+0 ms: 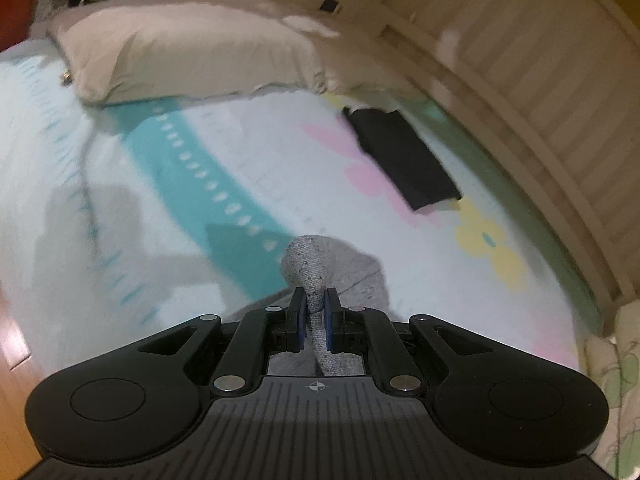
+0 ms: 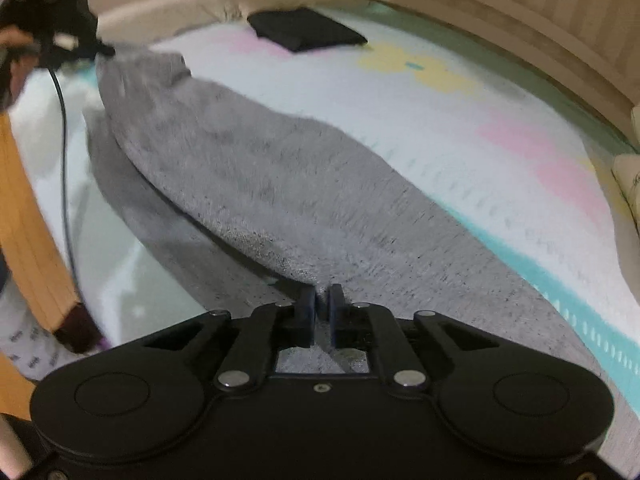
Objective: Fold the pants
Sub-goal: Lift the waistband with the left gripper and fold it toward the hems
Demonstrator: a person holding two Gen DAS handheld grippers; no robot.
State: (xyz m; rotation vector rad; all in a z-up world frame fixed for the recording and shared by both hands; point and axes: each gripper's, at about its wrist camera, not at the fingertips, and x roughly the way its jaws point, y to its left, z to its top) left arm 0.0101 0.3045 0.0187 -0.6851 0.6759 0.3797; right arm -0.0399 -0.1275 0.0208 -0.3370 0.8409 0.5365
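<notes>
Both tongs pinch the grey pants (image 2: pixel 256 184): the right gripper (image 2: pixel 322 304) clamps the near end at lower centre, the long axis running to the upper left, where the left gripper (image 2: pixel 86 48) holds the far end.

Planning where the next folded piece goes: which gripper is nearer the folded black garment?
Left gripper probably; the folded black garment lies ahead to its right. From the right gripper it looks farther.

Your left black plastic two-finger gripper (image 1: pixel 315 306) shows blue pads, silver pivot screws, a crosshair mark and ribbed housing; your right black plastic gripper (image 2: pixel 322 300) matches it.
</notes>
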